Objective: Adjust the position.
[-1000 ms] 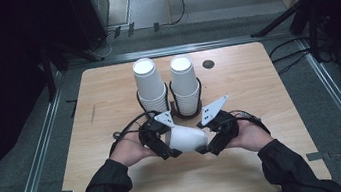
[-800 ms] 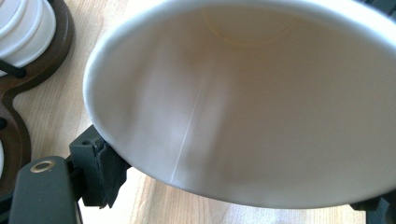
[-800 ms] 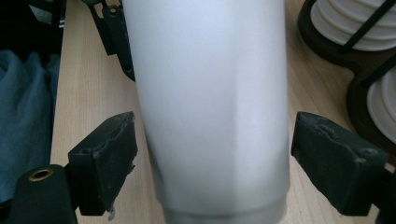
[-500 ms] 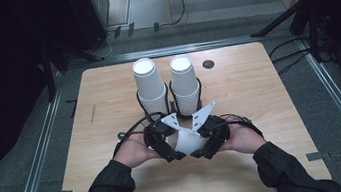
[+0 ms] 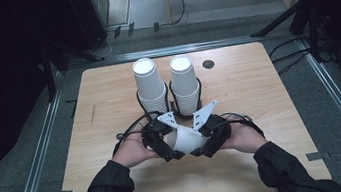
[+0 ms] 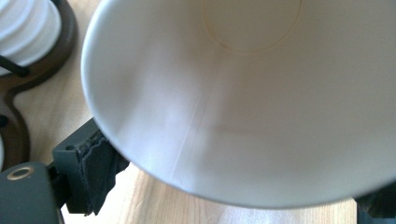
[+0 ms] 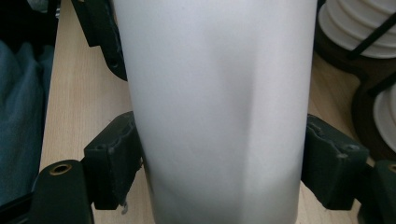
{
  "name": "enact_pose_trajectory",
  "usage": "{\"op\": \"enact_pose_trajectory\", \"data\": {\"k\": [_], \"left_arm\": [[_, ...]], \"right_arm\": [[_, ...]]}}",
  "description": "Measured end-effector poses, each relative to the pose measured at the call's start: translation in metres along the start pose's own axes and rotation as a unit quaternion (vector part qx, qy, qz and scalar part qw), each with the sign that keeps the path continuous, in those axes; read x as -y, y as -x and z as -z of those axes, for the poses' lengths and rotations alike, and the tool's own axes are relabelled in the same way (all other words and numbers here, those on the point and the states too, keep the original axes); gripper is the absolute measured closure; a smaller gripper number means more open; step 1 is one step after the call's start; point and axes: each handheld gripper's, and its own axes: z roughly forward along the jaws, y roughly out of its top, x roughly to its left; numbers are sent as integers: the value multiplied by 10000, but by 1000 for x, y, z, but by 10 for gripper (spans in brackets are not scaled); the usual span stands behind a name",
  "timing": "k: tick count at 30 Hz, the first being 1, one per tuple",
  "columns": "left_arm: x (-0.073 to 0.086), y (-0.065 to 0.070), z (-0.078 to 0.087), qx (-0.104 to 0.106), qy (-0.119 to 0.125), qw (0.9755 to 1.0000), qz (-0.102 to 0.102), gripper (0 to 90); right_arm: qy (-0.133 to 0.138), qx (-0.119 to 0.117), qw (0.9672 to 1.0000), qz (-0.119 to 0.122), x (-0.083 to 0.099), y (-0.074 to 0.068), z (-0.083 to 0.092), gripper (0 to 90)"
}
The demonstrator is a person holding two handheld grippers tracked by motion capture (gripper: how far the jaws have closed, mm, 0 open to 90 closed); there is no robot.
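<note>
A single white paper cup (image 5: 183, 139) lies on its side just above the pale wooden counter (image 5: 259, 93), held between the person's two hands at the near middle of it. The left gripper (image 5: 165, 144) meets the cup at its open mouth. In the left gripper view the rim and the white inside of the cup (image 6: 243, 98) face the camera, and one black padded jaw sits against the outside of the wall at lower left. Its jaws have just been opening a little, and whether they press on the cup cannot be told. The right gripper (image 5: 205, 141) comes in from the other side. In the right gripper view the cup's outer wall (image 7: 215, 112) stands between the two black jaws, each touching a side, so the cup is grasped there. These jaws have just been closing around it.

Just beyond the grippers, two tall stacks of white paper cups (image 5: 149, 86) stand side by side in a dark wire holder (image 5: 175, 106) with a brown base. A small dark round hole (image 5: 208, 64) marks the counter to the right of the stacks.
</note>
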Motion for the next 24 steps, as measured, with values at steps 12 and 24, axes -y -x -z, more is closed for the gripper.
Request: {"op": "enact_pose_trajectory", "data": {"k": [12, 24], "left_arm": [[7, -7, 12, -14, 328, 9993, 198, 32], [12, -11, 25, -126, 691, 9969, 357, 32]], "right_arm": [[284, 138, 9992, -226, 7, 8, 19, 214], [665, 313, 9965, -396, 15, 12, 41, 213]]}}
